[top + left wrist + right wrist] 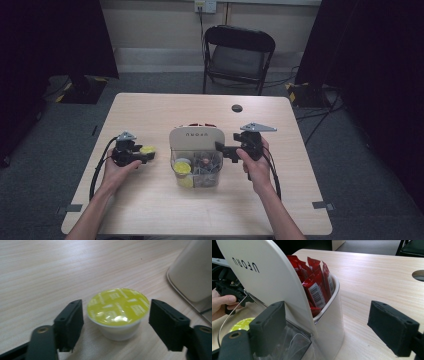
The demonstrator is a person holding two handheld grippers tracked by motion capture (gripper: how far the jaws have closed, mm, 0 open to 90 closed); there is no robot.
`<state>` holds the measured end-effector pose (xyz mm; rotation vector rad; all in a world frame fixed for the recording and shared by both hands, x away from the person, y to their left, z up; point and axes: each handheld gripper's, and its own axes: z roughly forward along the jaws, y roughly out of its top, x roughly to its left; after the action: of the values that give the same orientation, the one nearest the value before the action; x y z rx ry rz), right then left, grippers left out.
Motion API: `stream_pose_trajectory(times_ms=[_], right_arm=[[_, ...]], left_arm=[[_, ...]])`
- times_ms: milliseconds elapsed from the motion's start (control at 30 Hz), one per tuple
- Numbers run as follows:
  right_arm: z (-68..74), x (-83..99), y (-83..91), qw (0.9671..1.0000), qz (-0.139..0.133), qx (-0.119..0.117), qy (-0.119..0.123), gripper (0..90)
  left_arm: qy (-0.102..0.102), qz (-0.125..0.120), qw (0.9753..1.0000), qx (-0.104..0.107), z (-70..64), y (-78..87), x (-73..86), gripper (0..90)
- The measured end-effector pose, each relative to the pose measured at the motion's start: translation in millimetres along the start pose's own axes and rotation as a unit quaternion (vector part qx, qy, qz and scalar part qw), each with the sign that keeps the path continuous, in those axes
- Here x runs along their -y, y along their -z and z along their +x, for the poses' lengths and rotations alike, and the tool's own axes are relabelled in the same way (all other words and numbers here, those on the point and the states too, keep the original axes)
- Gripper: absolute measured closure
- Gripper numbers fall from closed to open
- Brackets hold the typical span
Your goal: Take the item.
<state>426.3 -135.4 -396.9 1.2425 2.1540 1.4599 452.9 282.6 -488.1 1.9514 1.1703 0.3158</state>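
A white capsule with a yellow foil lid point(118, 310) stands on the wooden table point(150, 205), left of the white organiser box point(196, 137). My left gripper point(115, 323) is open, its jaws on either side of the capsule with a small gap each side. In the high view the capsule point(148, 149) sits at the left gripper's point(145, 156) tips. My right gripper point(331, 326) is open beside the organiser's point(274, 282) right corner, gripping nothing. Red sachets point(317, 287) stand in the organiser's rear pocket. Its clear front bin point(197, 172) holds more capsules.
A round cable hole point(236, 108) lies in the table behind the organiser. A black folding chair point(237, 55) stands beyond the far edge. Bare tabletop spreads around the organiser on all sides. Cables loop from both grippers toward the near edge.
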Motion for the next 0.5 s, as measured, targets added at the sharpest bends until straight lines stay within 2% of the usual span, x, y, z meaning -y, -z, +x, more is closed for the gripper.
stream_pose_trajectory(times_ms=[33,133,233,300,333,400,500], right_arm=[[-0.1,0.1,-0.3,1.0,0.001,-0.001,-0.001,14.1],[0.2,0.1,-0.8,1.0,0.002,-0.001,0.0,14.1],[0.6,-0.1,-0.5,1.0,0.001,0.0,0.001,14.2],[0.5,-0.2,-0.3,1.0,0.0,0.0,0.0,14.2],[0.5,-0.3,-0.3,1.0,0.0,-0.001,-0.002,14.2],[1.4,-0.6,0.1,1.0,0.0,0.0,0.001,14.4],[3.0,-1.7,1.2,1.0,-0.002,0.006,0.006,14.5]], left_arm=[[0.003,0.0,1.0,0.0,0.1,0.9,-0.1,20.8],[0.001,-0.002,1.0,-0.004,-1.2,3.9,0.4,20.3],[-0.007,-0.001,1.0,0.002,-4.3,8.3,1.8,20.1],[-0.007,-0.012,0.9999,-0.002,-4.8,13.4,4.1,20.2],[-0.001,-0.014,0.9999,0.0,-4.5,15.1,5.3,20.3],[-0.008,0.003,1.0,0.003,-6.2,17.7,8.0,20.1],[-0.015,0.009,0.9998,0.004,-10.4,22.1,14.4,19.9]])
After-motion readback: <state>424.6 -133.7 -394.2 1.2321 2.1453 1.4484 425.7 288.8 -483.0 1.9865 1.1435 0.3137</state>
